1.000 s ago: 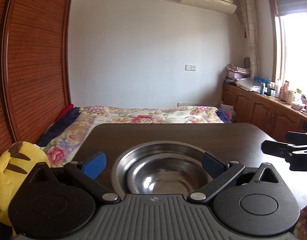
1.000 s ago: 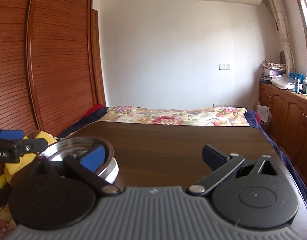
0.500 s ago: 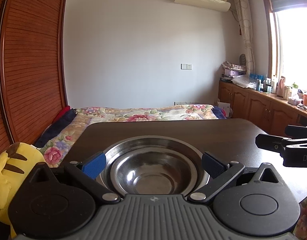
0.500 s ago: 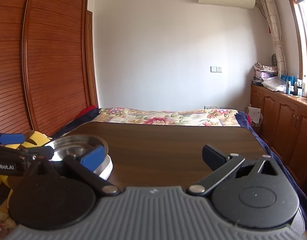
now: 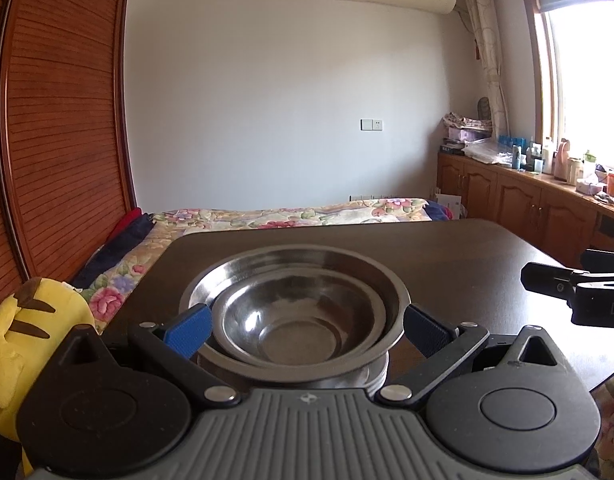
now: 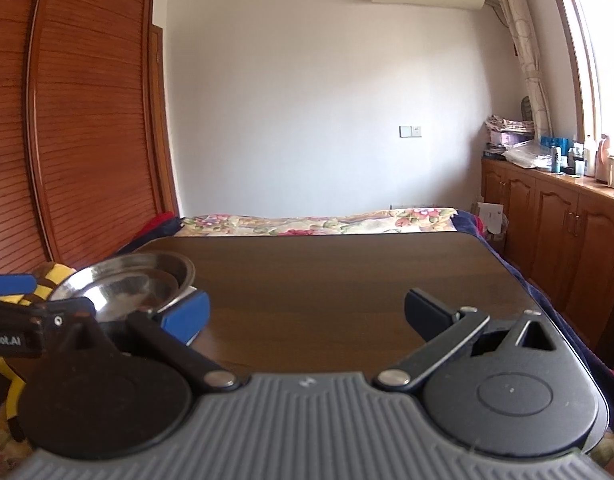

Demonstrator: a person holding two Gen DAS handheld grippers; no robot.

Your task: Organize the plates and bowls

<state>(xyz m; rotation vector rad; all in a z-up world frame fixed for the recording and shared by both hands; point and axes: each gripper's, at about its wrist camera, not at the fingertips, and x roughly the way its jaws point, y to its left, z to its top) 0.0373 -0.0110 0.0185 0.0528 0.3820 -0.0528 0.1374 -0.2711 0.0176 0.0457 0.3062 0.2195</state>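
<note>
Bowls: a smaller steel bowl [image 5: 283, 322] sits nested inside a wider steel bowl [image 5: 331, 258], the pair stacked on the near left part of a dark wooden table [image 5: 447, 256]; a further metal rim shows beneath them, though what it belongs to cannot be told.
Left gripper [image 5: 305, 326]: held low at the table's near edge, its blue-padded fingers [image 5: 187, 326] spread wide to either side of the stacked bowls; whether the pads touch the outer rim cannot be told.
Right gripper [image 6: 307, 314]: fingers spread apart with only bare tabletop between them, well to the right of the bowls, holding nothing.
Cross view: the right wrist camera shows the bowls [image 6: 147, 282] at its far left, with the left gripper's blue fingertip just beside them.
Setting: a bed with a floral quilt [image 5: 291, 214] lies beyond the table, a slatted wooden wardrobe [image 6: 79, 128] stands on the left, and a yellow plush toy [image 5: 23, 332] rests beside the table's left edge.
</note>
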